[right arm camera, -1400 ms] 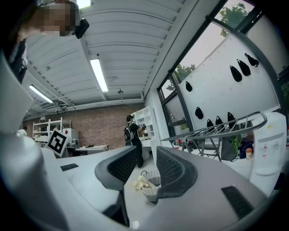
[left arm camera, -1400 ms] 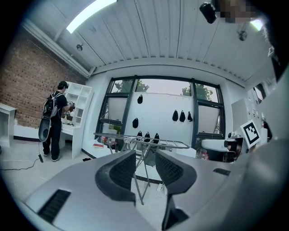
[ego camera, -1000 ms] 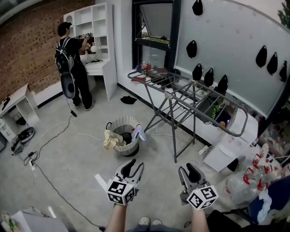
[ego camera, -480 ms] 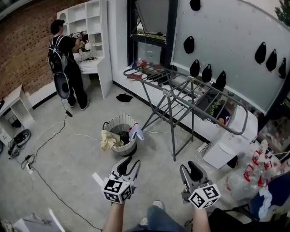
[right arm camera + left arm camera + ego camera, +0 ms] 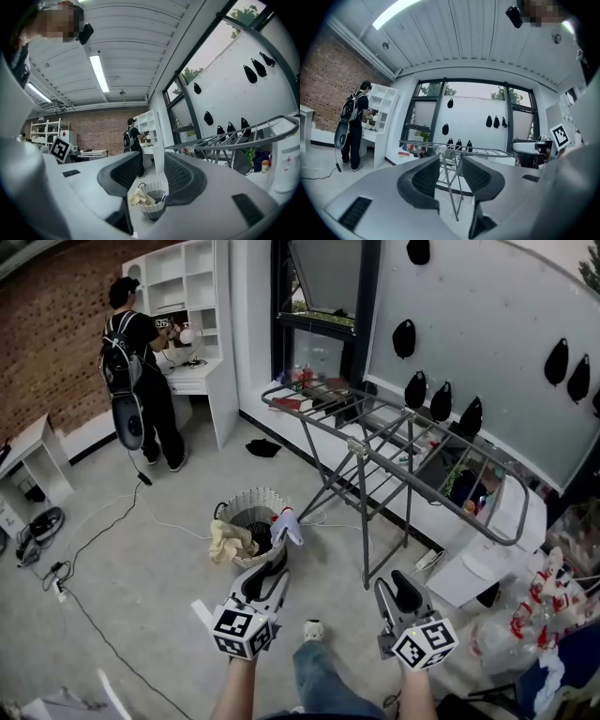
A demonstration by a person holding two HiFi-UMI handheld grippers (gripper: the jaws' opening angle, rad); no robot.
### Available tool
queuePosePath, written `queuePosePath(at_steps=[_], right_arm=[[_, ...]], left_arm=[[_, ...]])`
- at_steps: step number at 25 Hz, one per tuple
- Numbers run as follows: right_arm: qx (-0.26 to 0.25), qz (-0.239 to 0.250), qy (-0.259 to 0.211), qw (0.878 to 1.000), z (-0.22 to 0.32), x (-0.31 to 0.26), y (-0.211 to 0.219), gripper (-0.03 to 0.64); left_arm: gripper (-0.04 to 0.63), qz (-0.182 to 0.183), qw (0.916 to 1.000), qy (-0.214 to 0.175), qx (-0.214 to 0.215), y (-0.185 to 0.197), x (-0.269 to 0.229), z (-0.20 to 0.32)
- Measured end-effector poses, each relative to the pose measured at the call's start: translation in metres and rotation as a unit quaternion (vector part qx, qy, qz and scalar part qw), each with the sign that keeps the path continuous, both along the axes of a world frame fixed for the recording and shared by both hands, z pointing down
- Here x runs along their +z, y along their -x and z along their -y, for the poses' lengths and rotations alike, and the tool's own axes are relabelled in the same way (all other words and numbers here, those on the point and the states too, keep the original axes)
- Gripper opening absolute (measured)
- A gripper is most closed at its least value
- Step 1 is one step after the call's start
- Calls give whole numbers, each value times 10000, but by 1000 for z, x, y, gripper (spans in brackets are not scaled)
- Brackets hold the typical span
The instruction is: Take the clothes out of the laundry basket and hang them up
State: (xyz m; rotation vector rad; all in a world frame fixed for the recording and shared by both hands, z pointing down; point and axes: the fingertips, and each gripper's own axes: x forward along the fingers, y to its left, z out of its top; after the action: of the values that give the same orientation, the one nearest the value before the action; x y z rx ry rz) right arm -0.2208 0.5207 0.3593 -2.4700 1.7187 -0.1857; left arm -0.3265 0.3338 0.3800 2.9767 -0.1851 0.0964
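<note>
Moved since earlier frame: laundry basket (image 5: 251,495) now sits nearer both tongs. Drying rack (image 5: 403,442): unfolded, beside window wall, right of basket. Laundry basket: upright on floor, just ahead of left tongs (image 5: 265,579). Clothes (image 5: 228,540): in basket, yellow and white pieces draped over rim. Left tongs, right tongs (image 5: 401,594): released, nothing between them.

Your laundry basket (image 5: 251,494) stands upright near the drying rack (image 5: 394,451). A yellow cloth (image 5: 228,542) and white garment (image 5: 286,524) overhang its rim.

Brick wall (image 5: 47,343) — concrete floor (image 5: 159,563)
</note>
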Motion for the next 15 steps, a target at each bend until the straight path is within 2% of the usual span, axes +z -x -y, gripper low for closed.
queuePosePath(at_steps=[10,15], right_arm=[[-351,146,-20,9993,123,0,-124,144],[-513,305,82,9982,202,-8,-191,144]], left_arm=[[151,190,9989,109,-411,-108,9,116],[150,75,9976,279,-637,-179,7,183]])
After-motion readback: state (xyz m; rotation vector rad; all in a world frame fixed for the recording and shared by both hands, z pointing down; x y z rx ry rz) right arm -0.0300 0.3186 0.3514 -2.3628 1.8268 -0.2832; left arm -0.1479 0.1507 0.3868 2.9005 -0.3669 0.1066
